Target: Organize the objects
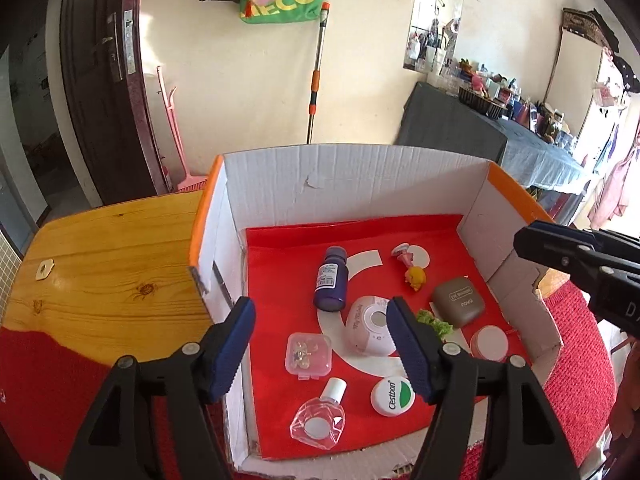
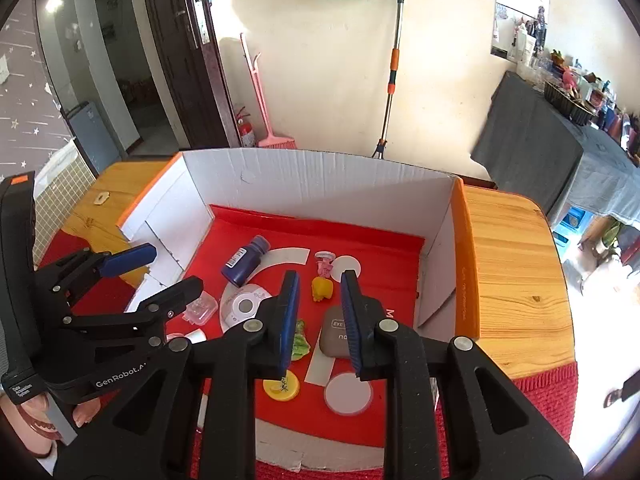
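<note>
The left gripper (image 1: 320,344) hangs over the box (image 1: 344,172) with its jaws spread and nothing between them. The right gripper (image 2: 319,320) has its jaws close together, holding nothing. Inside the box, on a red sheet (image 1: 440,232), lie a purple bottle (image 1: 331,280) toward the back left corner, a pink disc (image 1: 370,326) mid-floor, a grey case (image 1: 458,306) by the right wall, and — near the front edge — a clear box (image 1: 308,354), a clear bottle (image 1: 320,416) and a white jar (image 1: 392,396). The box stands on a wooden table (image 1: 108,264).
</note>
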`<act>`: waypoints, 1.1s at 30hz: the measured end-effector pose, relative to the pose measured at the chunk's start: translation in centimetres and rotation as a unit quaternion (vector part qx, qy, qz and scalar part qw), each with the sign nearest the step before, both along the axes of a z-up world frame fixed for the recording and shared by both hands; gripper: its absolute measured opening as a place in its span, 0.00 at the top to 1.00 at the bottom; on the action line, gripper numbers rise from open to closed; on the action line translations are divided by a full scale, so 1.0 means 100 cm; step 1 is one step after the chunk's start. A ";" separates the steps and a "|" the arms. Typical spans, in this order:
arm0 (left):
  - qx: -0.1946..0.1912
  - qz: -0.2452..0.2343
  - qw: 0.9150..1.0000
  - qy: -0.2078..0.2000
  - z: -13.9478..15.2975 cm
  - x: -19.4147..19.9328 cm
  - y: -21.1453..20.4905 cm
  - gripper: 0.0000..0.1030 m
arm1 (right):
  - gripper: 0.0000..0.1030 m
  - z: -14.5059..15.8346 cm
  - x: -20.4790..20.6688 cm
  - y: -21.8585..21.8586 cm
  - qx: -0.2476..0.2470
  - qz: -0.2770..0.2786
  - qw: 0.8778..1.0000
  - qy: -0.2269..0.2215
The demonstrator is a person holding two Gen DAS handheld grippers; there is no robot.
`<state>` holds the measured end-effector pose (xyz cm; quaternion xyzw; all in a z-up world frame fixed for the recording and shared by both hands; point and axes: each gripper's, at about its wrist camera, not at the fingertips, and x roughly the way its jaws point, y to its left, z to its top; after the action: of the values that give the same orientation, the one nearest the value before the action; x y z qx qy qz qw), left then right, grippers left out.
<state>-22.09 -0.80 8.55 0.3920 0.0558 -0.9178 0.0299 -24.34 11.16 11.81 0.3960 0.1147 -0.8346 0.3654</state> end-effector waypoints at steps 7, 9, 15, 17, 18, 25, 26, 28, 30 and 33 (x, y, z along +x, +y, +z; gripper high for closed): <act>0.037 0.023 0.999 0.031 -0.004 0.036 -0.014 0.30 | 0.27 0.003 0.037 0.031 -0.033 -0.016 0.997 0.066; 0.036 0.030 0.998 0.043 -0.006 0.043 -0.015 0.27 | 0.27 0.000 0.048 0.037 -0.030 -0.023 0.995 0.094; -0.001 0.036 0.996 0.076 -0.012 0.059 -0.001 0.15 | 0.14 -0.022 0.071 0.049 -0.045 -0.041 0.989 0.136; -0.013 0.034 0.996 0.083 -0.014 0.061 0.004 0.12 | 0.14 -0.032 0.070 0.052 -0.051 -0.049 0.989 0.132; -0.019 0.033 0.996 0.087 -0.016 0.061 0.006 0.10 | 0.14 -0.037 0.069 0.054 -0.052 -0.053 0.989 0.129; -0.054 0.036 0.994 0.093 -0.029 0.052 0.018 0.08 | 0.14 -0.064 0.051 0.056 -0.048 -0.078 0.989 0.113; -0.052 0.035 0.994 0.090 -0.032 0.050 0.017 0.08 | 0.14 -0.066 0.049 0.056 -0.051 -0.079 0.989 0.110; -0.051 0.036 0.994 0.085 -0.039 0.045 0.016 0.08 | 0.14 -0.070 0.046 0.057 -0.053 -0.083 0.989 0.107; -0.058 0.040 0.994 0.083 -0.046 0.043 0.016 0.08 | 0.14 -0.074 0.044 0.058 -0.048 -0.086 0.989 0.111; -0.056 0.040 0.995 0.075 -0.050 0.039 0.014 0.08 | 0.14 -0.082 0.043 0.057 -0.035 -0.090 0.988 0.118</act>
<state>-18.17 0.64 3.52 0.3176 0.0221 -0.9443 0.0838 -20.01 16.83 3.60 0.2906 0.0913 -0.9085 0.2861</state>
